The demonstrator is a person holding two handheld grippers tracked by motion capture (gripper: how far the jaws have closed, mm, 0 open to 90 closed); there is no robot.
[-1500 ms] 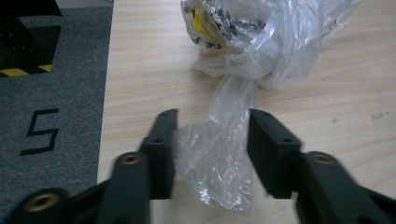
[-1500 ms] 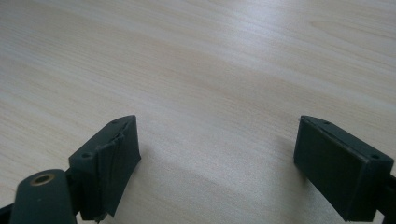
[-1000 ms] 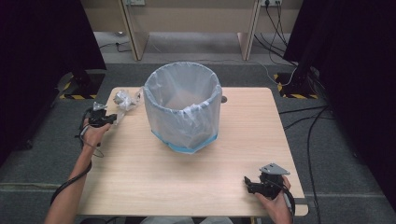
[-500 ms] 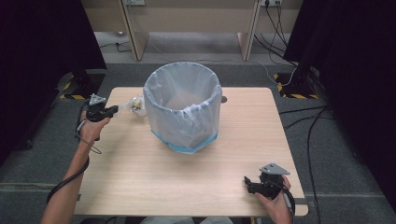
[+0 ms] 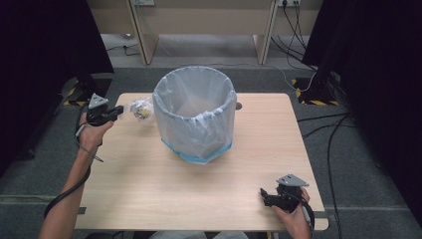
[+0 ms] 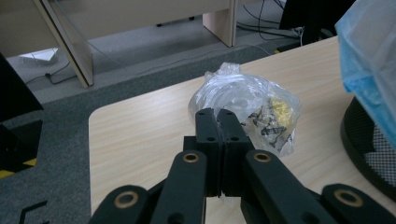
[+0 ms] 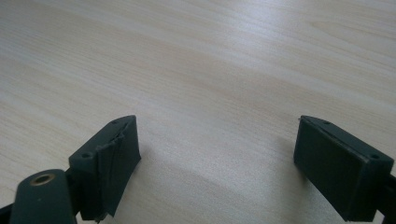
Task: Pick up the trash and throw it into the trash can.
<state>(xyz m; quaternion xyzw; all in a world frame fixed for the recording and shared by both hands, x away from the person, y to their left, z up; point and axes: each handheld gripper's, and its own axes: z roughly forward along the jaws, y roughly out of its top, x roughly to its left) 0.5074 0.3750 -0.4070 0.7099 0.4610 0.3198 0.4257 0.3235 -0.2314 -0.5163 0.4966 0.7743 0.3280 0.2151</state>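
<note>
A small clear plastic bag with yellow and dark scraps inside lies at the table's far left, just left of the bin. My left gripper is shut, and its tips pinch the near edge of the bag. A mesh waste bin lined with a pale blue bag stands at the middle back of the table. My right gripper rests low at the front right corner, open wide over bare wood with nothing between its jaws.
The light wooden table has a rounded far-left corner close to the bag. Grey carpet, desk legs and cables lie beyond the table. Dark curtains hang on both sides.
The left gripper has lifted slightly toward the table's back, and the bag has shifted and bunched up closer to the bin. The right gripper has stayed still.
</note>
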